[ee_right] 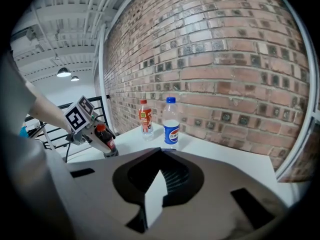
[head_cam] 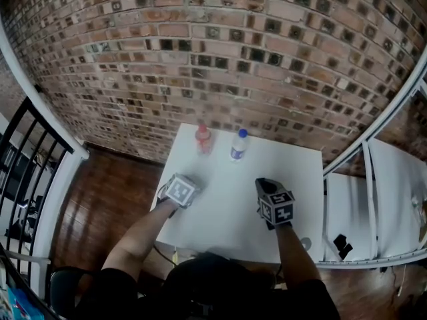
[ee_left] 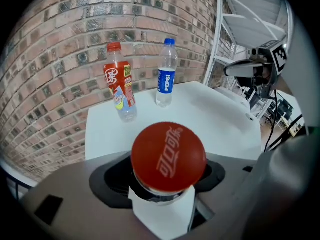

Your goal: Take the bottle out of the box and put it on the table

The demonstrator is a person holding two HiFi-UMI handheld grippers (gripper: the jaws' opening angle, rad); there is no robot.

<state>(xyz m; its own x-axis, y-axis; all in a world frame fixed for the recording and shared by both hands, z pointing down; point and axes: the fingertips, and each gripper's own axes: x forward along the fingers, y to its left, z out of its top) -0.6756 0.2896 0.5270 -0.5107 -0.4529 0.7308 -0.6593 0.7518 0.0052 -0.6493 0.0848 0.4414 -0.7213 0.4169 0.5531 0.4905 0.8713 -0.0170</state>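
My left gripper [ee_left: 168,184] is shut on a cola bottle with a red cap [ee_left: 168,156], and that cap fills the middle of the left gripper view. In the right gripper view the same dark bottle [ee_right: 104,139] hangs tilted under the marker cube, its base at the white table [head_cam: 227,222] near the left edge. In the head view the left gripper [head_cam: 177,193] covers the bottle. My right gripper [head_cam: 270,193] hovers over the table's near right part, open, with nothing in its hollow [ee_right: 160,176]. No box shows in any view.
Two bottles stand at the table's far edge by the brick wall: a red-labelled one [head_cam: 203,139] and a blue-capped Pepsi one [head_cam: 239,144]. A white metal rack [head_cam: 387,199] flanks the table on the right. A black railing [head_cam: 27,152] stands at the left.
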